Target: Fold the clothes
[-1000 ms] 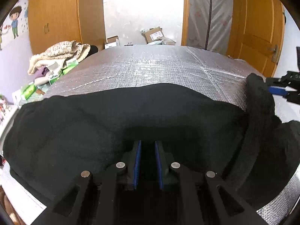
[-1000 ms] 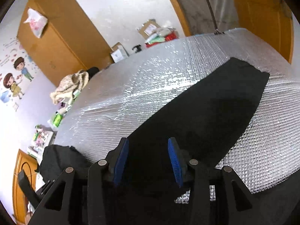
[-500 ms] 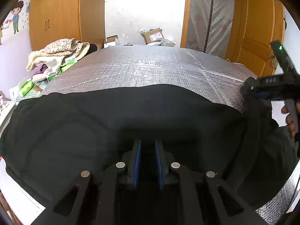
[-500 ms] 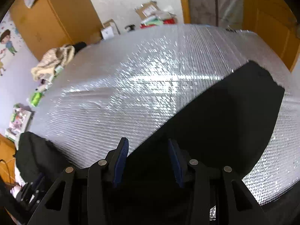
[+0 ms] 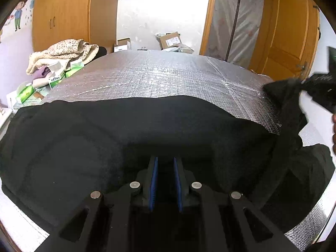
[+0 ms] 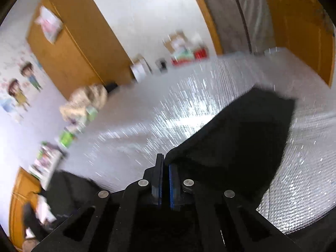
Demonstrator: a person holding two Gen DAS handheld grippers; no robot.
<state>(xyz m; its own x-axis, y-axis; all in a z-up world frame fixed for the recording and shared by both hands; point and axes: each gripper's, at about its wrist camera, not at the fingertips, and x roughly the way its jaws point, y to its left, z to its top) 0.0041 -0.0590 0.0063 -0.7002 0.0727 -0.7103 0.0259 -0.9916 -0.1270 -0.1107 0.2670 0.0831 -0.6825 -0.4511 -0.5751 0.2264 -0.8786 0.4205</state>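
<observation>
Fold step in hand, judged: sleeve of black garment [image 5: 126,138] pinched in right gripper [image 6: 166,168], jaws just closed on cloth, pads nearly touching. Left gripper [image 5: 166,168] clamped on near hem, narrow gap w/ fabric between. Garment spread flat on silver quilted foil cover [image 5: 159,73], matte, soft, fleecy. Next, probably: carry sleeve inward over body, w/o dragging the rest.

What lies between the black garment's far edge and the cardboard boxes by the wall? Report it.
Only bare silver bubble-foil cover lies between the black garment and the cardboard boxes; the left wrist view shows it most clearly.
</observation>
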